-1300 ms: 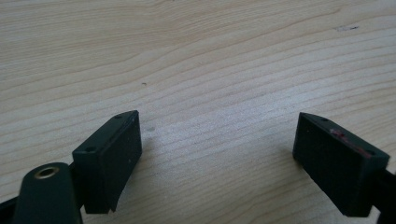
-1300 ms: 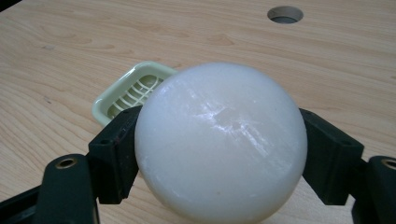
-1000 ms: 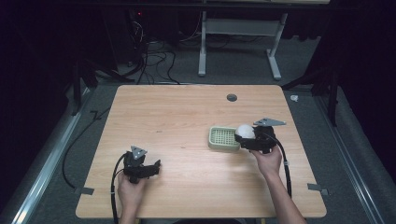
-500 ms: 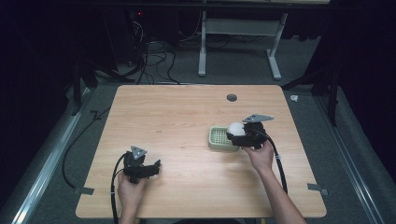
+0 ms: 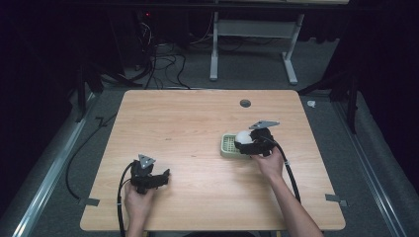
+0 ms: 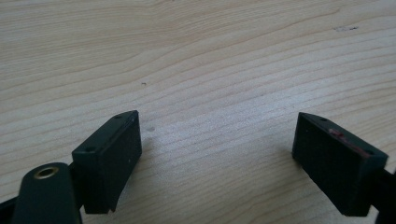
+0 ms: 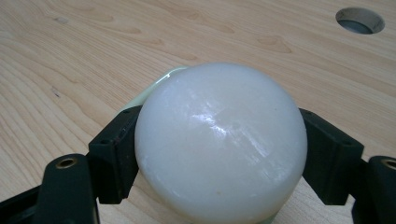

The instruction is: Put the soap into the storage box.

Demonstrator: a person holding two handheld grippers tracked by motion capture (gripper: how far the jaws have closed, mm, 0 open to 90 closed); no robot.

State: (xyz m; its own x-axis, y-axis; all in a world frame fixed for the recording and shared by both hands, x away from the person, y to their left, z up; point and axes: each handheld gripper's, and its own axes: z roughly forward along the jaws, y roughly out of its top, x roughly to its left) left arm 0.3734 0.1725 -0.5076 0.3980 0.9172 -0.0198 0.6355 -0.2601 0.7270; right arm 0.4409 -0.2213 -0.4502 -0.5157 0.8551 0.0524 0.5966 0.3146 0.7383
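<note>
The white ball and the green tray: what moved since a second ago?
The right gripper, clamped on the white ball all along, carried it leftward from the tray's right end to over the green tray, dipping slightly. The tray itself stayed put on the table. The left gripper kept still, jaws open and empty.

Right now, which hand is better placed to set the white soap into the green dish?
Right. The right gripper is already clamped on the white soap, poised over the green dish. The left gripper stands open over bare table, well away from the dish.
</note>
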